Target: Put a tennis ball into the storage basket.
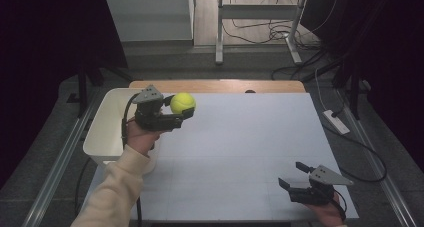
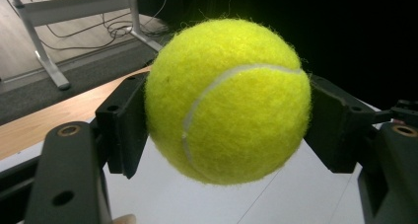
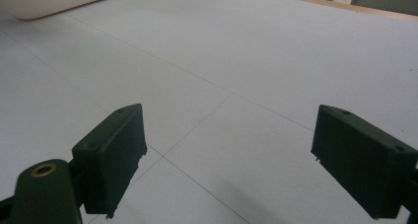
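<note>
A yellow-green tennis ball (image 1: 183, 103) hangs above the white table sheet near its far left corner, clamped between the jaws of my left gripper (image 1: 181, 111). In the left gripper view the tennis ball (image 2: 227, 100) sits squeezed between both black pads, clear of the table. My right gripper (image 1: 293, 175) rests low at the near right of the sheet, open, with nothing between its fingers. In the right gripper view the right gripper (image 3: 229, 157) has its jaws wide apart over bare sheet.
A white bin (image 1: 107, 124) stands at the table's left edge, just left of my left hand. The white sheet (image 1: 240, 152) covers a wooden tabletop (image 1: 215, 86). Cables and a power strip (image 1: 336, 121) lie on the floor to the right.
</note>
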